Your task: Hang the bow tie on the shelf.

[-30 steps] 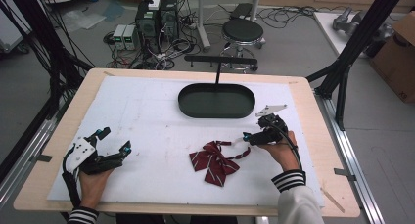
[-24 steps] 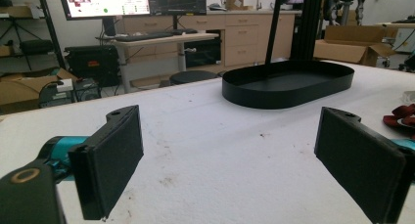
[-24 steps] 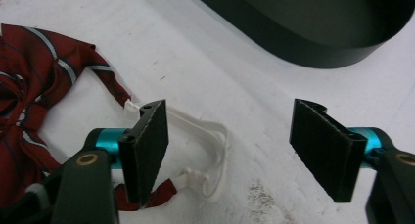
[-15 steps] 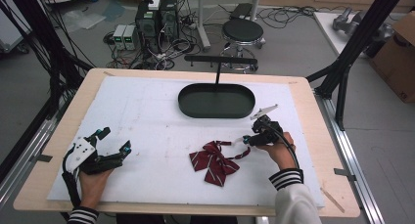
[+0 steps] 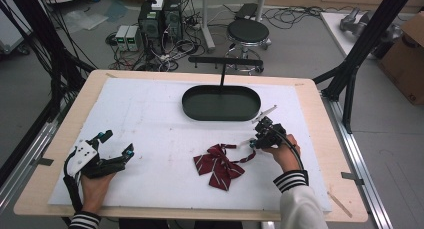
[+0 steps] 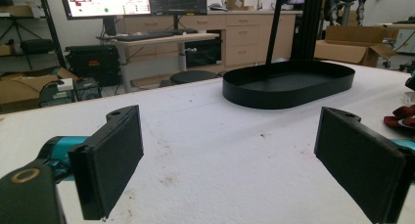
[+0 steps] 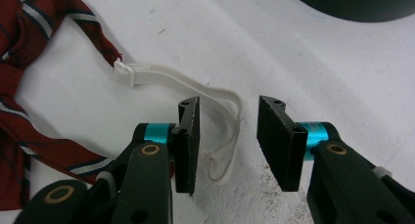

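Observation:
A dark red striped bow tie [image 5: 218,164] lies on the white mat, with red fabric [image 7: 29,18] at the left of the right gripper view. Its white elastic strap [image 7: 215,99] trails off to the right. My right gripper [image 5: 253,141] points down at that strap. Its jaws have just been closing, and the strap loop runs between the pads [image 7: 188,136] without being pinched; my right gripper [image 7: 227,111] is still open. My left gripper [image 5: 118,142] rests at the mat's left, open wide with nothing between its jaws [image 6: 230,150].
A black oval tray [image 5: 220,118] sits at the mat's far middle, its wall [image 6: 288,94] ahead of the left gripper. A black T-shaped stand [image 5: 225,63] rises from it. The white mat [image 5: 150,119] covers most of the wooden table. A stool [image 5: 248,31] stands behind.
The right gripper's jaws have narrowed around the white strap, and the gripper has shifted slightly toward the bow tie. The left gripper and the bow tie have stayed put.

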Tool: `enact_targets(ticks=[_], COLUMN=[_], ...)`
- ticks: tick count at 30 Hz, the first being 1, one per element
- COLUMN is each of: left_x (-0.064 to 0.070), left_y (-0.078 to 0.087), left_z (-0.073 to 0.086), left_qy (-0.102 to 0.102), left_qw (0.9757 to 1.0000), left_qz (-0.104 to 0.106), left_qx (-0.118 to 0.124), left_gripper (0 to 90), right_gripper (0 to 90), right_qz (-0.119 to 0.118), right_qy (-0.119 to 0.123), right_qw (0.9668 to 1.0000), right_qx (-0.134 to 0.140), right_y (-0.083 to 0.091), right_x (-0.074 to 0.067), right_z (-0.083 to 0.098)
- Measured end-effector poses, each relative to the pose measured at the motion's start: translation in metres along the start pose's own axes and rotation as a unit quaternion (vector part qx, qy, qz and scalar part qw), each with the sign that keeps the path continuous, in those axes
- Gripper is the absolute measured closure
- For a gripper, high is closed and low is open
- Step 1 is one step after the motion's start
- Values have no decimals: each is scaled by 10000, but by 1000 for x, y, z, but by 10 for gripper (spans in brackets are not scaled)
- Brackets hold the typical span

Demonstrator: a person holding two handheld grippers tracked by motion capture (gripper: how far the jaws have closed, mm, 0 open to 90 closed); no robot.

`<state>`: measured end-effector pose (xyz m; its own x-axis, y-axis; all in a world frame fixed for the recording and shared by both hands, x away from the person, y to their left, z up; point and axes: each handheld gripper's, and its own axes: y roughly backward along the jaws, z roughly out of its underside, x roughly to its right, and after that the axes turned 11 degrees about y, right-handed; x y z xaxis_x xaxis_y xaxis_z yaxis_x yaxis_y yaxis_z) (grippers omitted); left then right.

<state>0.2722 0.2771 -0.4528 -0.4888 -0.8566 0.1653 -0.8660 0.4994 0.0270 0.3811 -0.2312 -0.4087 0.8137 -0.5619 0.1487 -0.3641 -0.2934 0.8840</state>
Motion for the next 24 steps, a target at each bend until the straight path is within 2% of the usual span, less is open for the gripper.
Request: enact_targets(ticks=[5, 8, 10, 12, 13, 15, 18, 21, 24], left_x=[0, 0, 0, 0, 0, 0, 0, 0, 0], left_y=[0, 0, 0, 0, 0, 0, 0, 0, 0], left_z=[0, 0, 0, 0, 0, 0, 0, 0, 0], left_qy=[-1, -1, -4, -3, 2, 3, 7, 7, 7], left_qw=[10000, 10000, 10000, 10000, 10000, 10000, 10000, 10000, 10000], left_qz=[1, 0, 0, 1, 6, 9, 10, 9, 9], left_qx=[1, -3, -8, -13, -12, -7, -6, -4, -3], left_gripper=[111, 111, 111, 111, 111, 111, 111, 111, 111], right_gripper=[636, 648, 698, 702, 702, 701, 720, 732, 818], right_qz=[29, 32, 7, 5, 88, 110, 100, 93, 53], right_qy=[82, 106, 127, 129, 152, 173, 297, 305, 302], right_qw=[9999, 9995, 9994, 9994, 9989, 9984, 9978, 9977, 9976], right_qx=[-100, -283, -326, -331, -435, -523, -583, -596, -616], right_y=[-1, -5, -5, -5, -6, -6, -7, -7, -7], right_x=[-1, -2, -1, -1, -1, -2, -3, -3, -4], right_z=[-6, -5, -5, -5, -5, -4, -5, -5, -6])
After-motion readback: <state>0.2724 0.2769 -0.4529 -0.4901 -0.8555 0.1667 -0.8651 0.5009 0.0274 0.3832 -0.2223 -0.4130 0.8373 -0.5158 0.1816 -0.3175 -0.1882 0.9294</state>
